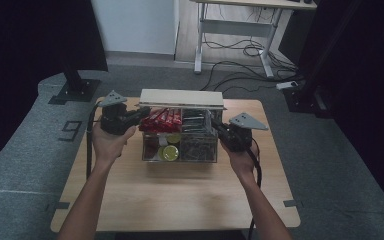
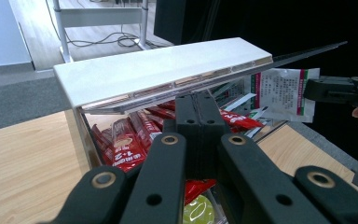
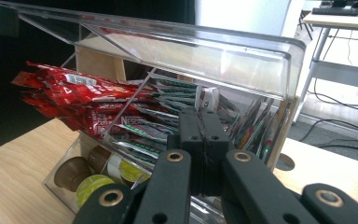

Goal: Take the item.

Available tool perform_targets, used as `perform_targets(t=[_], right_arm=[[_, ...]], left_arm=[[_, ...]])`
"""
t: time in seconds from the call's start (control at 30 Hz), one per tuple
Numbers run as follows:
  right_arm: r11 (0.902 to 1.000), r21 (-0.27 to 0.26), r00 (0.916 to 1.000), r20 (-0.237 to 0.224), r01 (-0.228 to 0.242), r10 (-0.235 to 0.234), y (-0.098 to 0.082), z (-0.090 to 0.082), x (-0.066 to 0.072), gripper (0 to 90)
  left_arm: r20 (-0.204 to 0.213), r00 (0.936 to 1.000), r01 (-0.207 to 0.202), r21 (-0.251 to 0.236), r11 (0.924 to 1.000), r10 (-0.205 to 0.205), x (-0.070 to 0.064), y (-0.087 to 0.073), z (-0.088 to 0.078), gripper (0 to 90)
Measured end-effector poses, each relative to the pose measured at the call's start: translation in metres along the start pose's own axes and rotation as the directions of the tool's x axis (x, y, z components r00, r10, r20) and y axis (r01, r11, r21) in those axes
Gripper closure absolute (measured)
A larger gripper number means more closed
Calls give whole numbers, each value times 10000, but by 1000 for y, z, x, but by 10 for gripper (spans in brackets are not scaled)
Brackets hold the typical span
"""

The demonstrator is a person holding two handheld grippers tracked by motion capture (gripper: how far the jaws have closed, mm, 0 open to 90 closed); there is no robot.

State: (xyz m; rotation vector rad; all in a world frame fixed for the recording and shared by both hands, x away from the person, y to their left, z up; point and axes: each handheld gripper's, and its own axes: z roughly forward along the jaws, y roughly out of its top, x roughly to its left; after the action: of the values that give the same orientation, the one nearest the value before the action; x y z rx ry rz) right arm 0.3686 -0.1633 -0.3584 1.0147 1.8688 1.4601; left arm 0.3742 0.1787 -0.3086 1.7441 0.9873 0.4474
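Note:
A clear plastic organiser box (image 1: 216,150) stands at the back middle of the wooden table (image 1: 180,195), its lid (image 1: 181,98) raised. Red sachets (image 1: 161,119) fill the back left compartment, green-and-white sachets (image 1: 196,120) the back right, and round capsules (image 1: 170,152) lie in front. My left gripper (image 1: 144,112) is shut at the box's left side, its tips just under the lid (image 2: 158,70) above the red sachets (image 2: 126,144). At the box's right side my right gripper (image 1: 214,122) is shut too, with its tips (image 3: 199,112) close in front of the green-and-white sachets (image 3: 177,93). Nothing sits between either pair of jaws.
The box stands close to the table's far edge, with bare wood in front and to both sides. Beyond the table are a grey floor, a desk frame (image 1: 235,30) with loose cables (image 1: 240,65), and a black stand base (image 1: 75,90) at the left.

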Motion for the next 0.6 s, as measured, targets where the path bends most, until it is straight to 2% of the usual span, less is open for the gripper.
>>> perform_targets(t=[0.4, 0.6], right_arm=[[9992, -408, 9997, -228, 56, -65, 0, -18, 0, 898], [9982, -585, 9992, -376, -127, 105, -1, -27, -2, 898]], left_arm=[[2, 10000, 8, 13, 10000, -8, 0, 0, 0, 900], [1, 10000, 18, 9, 10000, -18, 0, 1, 0, 900]])
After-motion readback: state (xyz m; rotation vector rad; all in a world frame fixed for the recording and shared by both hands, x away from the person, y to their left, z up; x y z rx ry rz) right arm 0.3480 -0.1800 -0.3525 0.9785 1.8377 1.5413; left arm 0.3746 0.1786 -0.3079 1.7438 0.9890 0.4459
